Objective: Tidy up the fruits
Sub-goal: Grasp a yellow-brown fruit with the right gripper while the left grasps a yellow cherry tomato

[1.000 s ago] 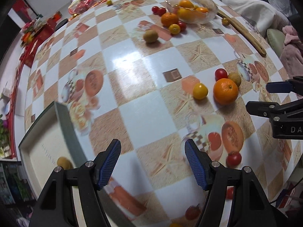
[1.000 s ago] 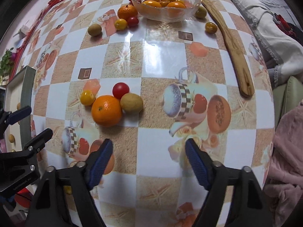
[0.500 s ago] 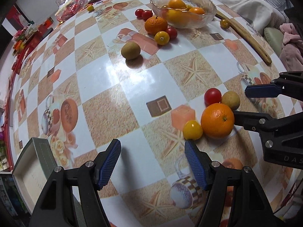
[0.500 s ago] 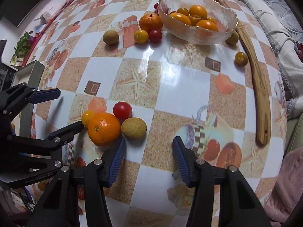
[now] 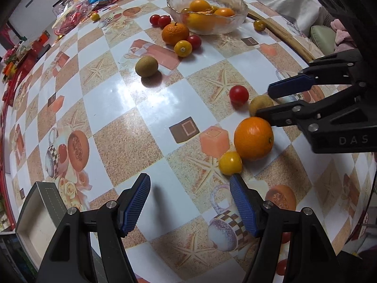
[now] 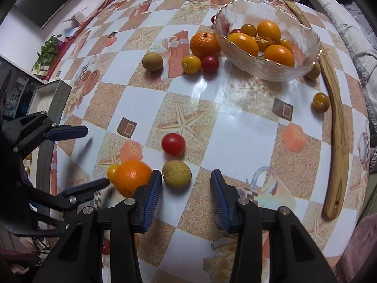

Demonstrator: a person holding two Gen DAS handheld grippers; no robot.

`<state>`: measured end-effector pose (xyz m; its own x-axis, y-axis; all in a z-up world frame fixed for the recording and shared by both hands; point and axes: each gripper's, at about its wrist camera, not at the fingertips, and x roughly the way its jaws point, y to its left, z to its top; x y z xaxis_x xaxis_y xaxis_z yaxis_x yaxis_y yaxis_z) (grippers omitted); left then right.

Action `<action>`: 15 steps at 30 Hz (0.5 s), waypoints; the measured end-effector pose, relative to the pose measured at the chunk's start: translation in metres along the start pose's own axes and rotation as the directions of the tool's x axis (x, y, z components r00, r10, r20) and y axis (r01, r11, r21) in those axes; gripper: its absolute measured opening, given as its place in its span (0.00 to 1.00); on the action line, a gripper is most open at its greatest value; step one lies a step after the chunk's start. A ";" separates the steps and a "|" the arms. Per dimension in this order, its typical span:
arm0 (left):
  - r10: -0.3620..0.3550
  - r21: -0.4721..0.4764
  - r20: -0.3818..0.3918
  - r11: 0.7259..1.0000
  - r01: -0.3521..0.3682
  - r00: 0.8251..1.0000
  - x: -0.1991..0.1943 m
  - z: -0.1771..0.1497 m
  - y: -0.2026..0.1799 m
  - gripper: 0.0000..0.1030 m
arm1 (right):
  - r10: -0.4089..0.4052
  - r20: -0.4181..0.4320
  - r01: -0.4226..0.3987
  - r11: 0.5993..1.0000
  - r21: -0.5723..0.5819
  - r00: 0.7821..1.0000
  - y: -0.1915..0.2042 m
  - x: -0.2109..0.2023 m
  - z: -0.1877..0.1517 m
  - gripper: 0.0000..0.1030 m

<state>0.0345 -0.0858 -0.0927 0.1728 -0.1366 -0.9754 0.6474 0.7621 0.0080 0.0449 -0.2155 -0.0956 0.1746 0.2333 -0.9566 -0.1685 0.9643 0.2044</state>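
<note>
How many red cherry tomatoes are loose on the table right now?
4: one beside the brown fruit near the right gripper, one by the mandarin, two left of the bowl. Others may be hidden.

bowl [image 6: 267, 44]: on table [image 6: 247, 127], far side, fruits inside
mandarin [image 6: 204, 44]: just left of bowl, small citrus [image 6: 191, 64] and tomato [image 6: 210, 63] in front of it
kiwi [image 6: 152, 61]: left of that group
stick [image 6: 335, 127]: along table's right edge
near cluster: orange [image 6: 132, 176], brown fruit [image 6: 177, 173] just right of it, second tomato [image 6: 173, 144] behind
right tool [image 6: 186, 188]: open, just before brown fruit
left tool [image 5: 189, 200]: open, near cluster ahead to its right
box [image 5: 35, 226]: table's left edge
</note>
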 end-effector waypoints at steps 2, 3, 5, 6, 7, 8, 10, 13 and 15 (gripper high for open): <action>-0.012 -0.010 0.003 1.000 0.012 1.000 0.000 0.002 -0.001 0.69 | 0.007 -0.007 -0.007 1.000 -0.006 1.000 0.002 0.002 0.002 0.33; -0.020 -0.015 0.003 1.000 0.020 1.000 0.000 0.003 -0.003 0.69 | 0.013 -0.015 -0.014 1.000 -0.005 1.000 0.003 0.003 0.003 0.26; -0.027 -0.016 0.003 0.999 0.027 1.000 0.001 0.005 -0.005 0.69 | 0.012 -0.022 -0.013 1.000 -0.006 1.000 0.004 0.003 0.002 0.26; -0.029 -0.012 0.002 0.999 0.029 1.000 0.003 0.006 -0.007 0.69 | 0.010 -0.022 -0.010 1.000 -0.003 1.000 0.005 0.002 0.001 0.26; -0.030 -0.007 0.002 1.000 0.030 1.000 0.003 0.007 -0.009 0.69 | 0.008 -0.021 -0.008 1.000 0.003 1.000 0.005 0.002 0.000 0.26; -0.030 -0.002 0.000 1.000 0.030 1.000 0.004 0.008 -0.011 0.69 | 0.003 -0.018 -0.003 1.000 0.018 1.000 0.002 0.001 -0.002 0.26; -0.029 0.004 -0.003 1.000 0.029 1.000 0.007 0.010 -0.014 0.69 | 0.000 -0.013 0.000 0.999 0.048 1.000 -0.003 -0.002 -0.005 0.26; -0.032 0.000 -0.010 0.999 0.032 0.999 0.013 0.016 -0.017 0.69 | 0.002 -0.012 -0.001 0.995 0.098 1.000 -0.013 -0.006 -0.012 0.26; -0.024 -0.003 -0.004 1.000 0.024 1.000 0.015 0.018 -0.018 0.63 | 0.000 -0.013 0.001 0.993 0.117 1.000 -0.017 -0.009 -0.017 0.26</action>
<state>0.0389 -0.1129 -0.1037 0.1548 -0.1523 -0.9761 0.6489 0.7607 -0.0157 0.0301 -0.2363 -0.0943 0.1622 0.2319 -0.9591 -0.0541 0.9726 0.2260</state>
